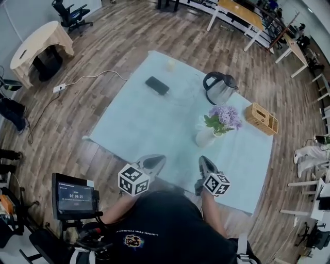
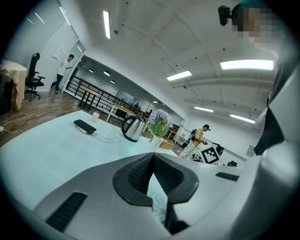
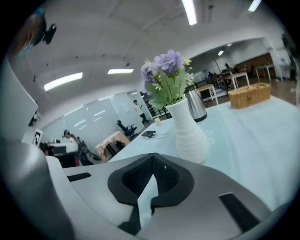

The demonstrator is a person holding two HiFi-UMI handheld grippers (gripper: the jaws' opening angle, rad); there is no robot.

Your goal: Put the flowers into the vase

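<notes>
Standing in the vase (image 1: 204, 137) on the table (image 1: 149, 124), the flowers (image 1: 225, 116) are judged already placed. The left gripper (image 1: 159, 160) and right gripper (image 1: 204, 161) are seen closed on nothing, and are best held clear of the vase.

Wood-plank floor (image 1: 129, 31), seemingly office desks (image 1: 237, 13)

Kettle (image 3: 198, 107) — partly hidden behind the vase (image 3: 190, 136), right gripper view.

Purple flowers (image 1: 226, 115) stand in the white vase (image 1: 204, 137) on the pale table (image 1: 139, 121), kettle (image 1: 219, 88) behind, basket (image 1: 261, 118) beside.
</notes>
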